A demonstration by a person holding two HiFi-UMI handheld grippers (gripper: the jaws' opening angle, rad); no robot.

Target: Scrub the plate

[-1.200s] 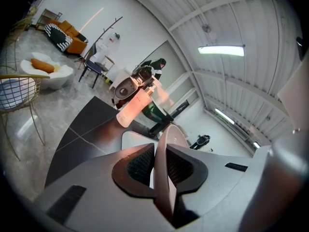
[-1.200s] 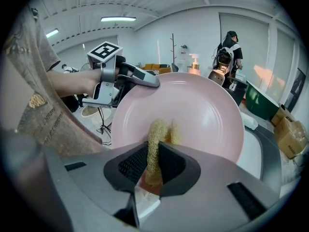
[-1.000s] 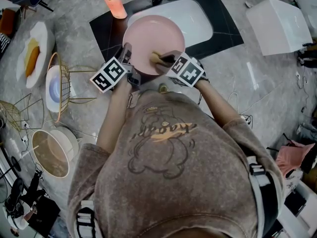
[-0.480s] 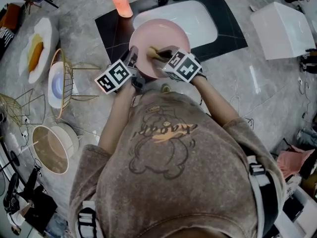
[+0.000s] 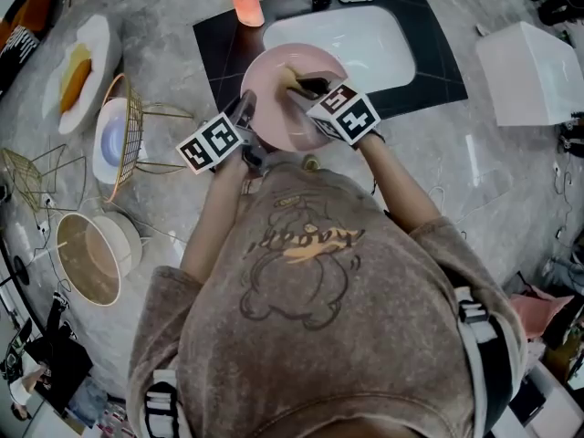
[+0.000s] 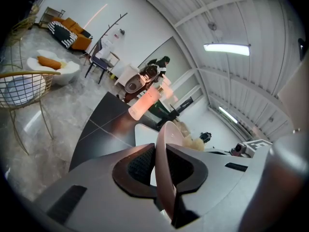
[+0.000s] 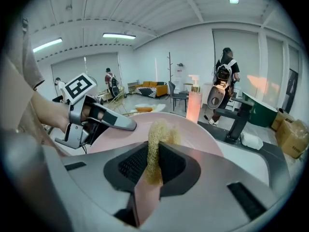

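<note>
Left gripper view: your left gripper (image 6: 159,153) has its jaws narrowly clamped on the pink plate (image 6: 168,132), edge-on between them. It looks stiff, slick and breakable, so grip the rim. Your right gripper (image 7: 153,151) pinches a soft fibrous scrubber (image 7: 161,129), with the plate's face just beyond its jaws.

A grey marbled stone countertop (image 5: 456,172) carries a black rectangular panel (image 5: 219,48) at its far edge, set round a white sink basin (image 5: 365,39). A pink pump bottle (image 5: 246,7) stands on the panel's far left corner. Toward the left edge are a gold wire rack (image 5: 128,144), a white wavy dish (image 5: 78,76) and a round tan-lined bowl (image 5: 88,261). A white box (image 5: 529,71) sits at the right.
</note>
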